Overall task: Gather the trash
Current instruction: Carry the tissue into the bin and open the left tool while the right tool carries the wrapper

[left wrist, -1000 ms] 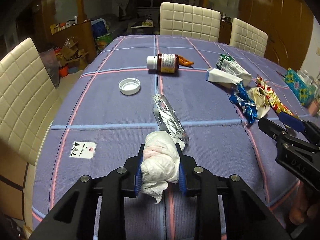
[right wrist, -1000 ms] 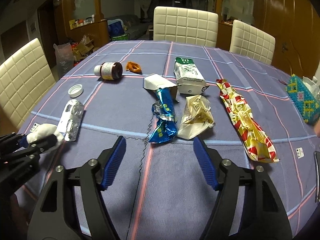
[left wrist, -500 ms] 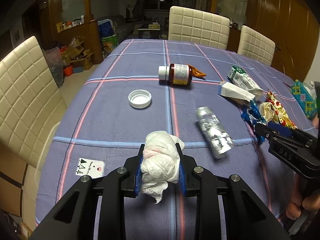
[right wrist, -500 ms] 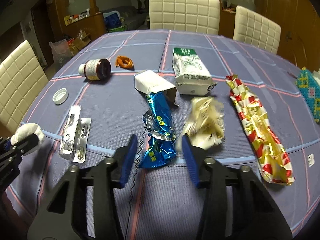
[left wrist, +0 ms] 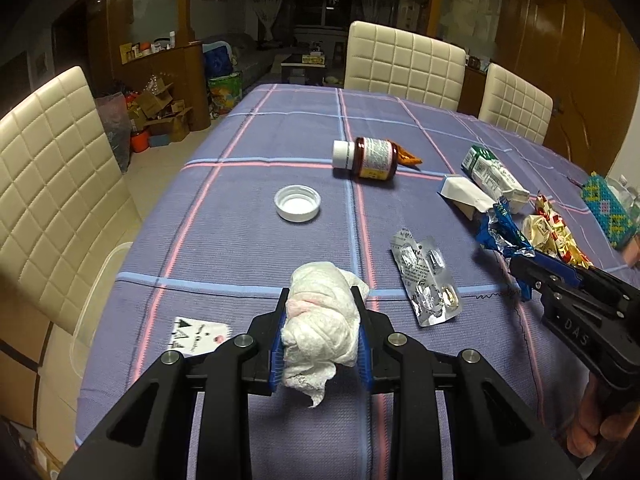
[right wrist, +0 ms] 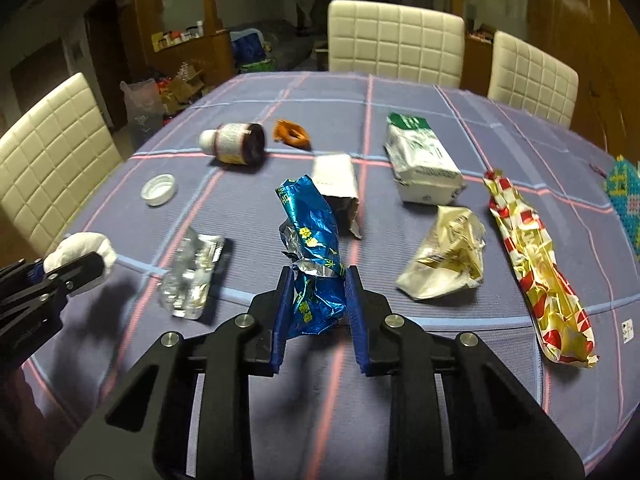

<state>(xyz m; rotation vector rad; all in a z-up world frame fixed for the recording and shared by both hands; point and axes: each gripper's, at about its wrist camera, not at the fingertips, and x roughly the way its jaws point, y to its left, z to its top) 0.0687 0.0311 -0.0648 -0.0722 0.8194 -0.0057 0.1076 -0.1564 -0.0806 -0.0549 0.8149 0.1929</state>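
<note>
The likeliest trouble was the blue wrapper point(right wrist: 310, 256) slipping: the right claw point(right wrist: 318, 308) pinched only its near crumpled end, and the long foil tail trailed away toward the white box point(right wrist: 335, 178) in the middle of the table point(right wrist: 400, 420), so a quick lift might have dragged that box or let the slick foil slide out. The right claw was nearly closed, its blue pads pressed against the wrapper on both sides. The left claw point(left wrist: 320, 334) was clenched on a wad of white tissue point(left wrist: 322, 320), near the table's near left edge, just beside the pill pack point(left wrist: 426, 280); a loose flap hung below and could have torn off.
</note>
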